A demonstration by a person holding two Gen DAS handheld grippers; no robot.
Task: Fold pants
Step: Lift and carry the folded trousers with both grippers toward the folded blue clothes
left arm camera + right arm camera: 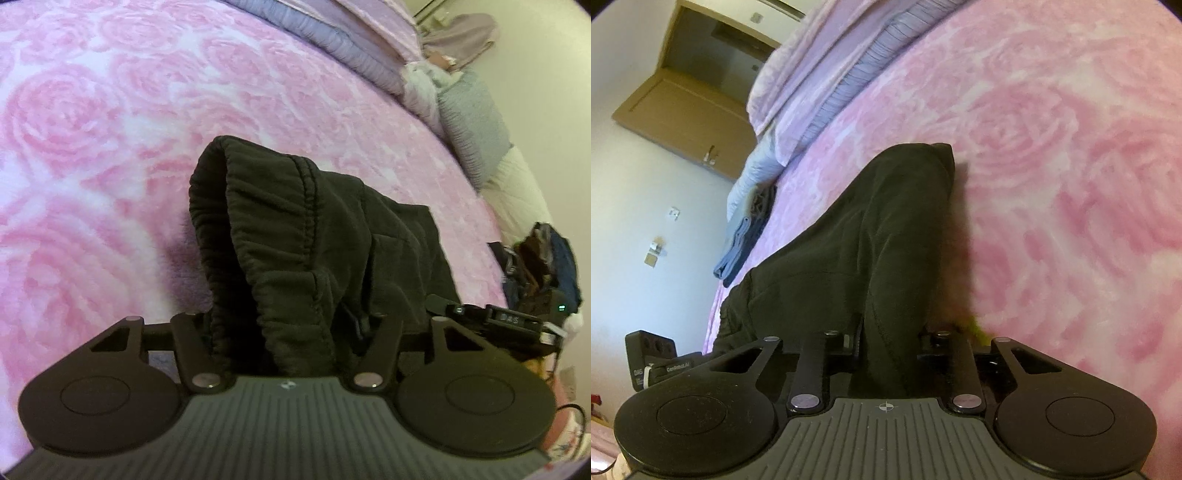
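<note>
Both tongs pinch the black pants (pixel 295 236), which hang raised above the bed (pixel 92 129) with its pink rose-pattern blanket. The left tongs (pixel 291 332) are pressed onto the gathered elastic waistband; the right tongs (pixel 890 354) are pressed onto a bunched section of the same garment, and each appears in the other's view.

Risks, as judged from this state:
- Thick bunched fabric may slip out of either grip under uneven tension.
- Lowering with unequal height would probably lay the fold skewed.
- Plush bedding may drag the cloth and wrinkle it.
</note>
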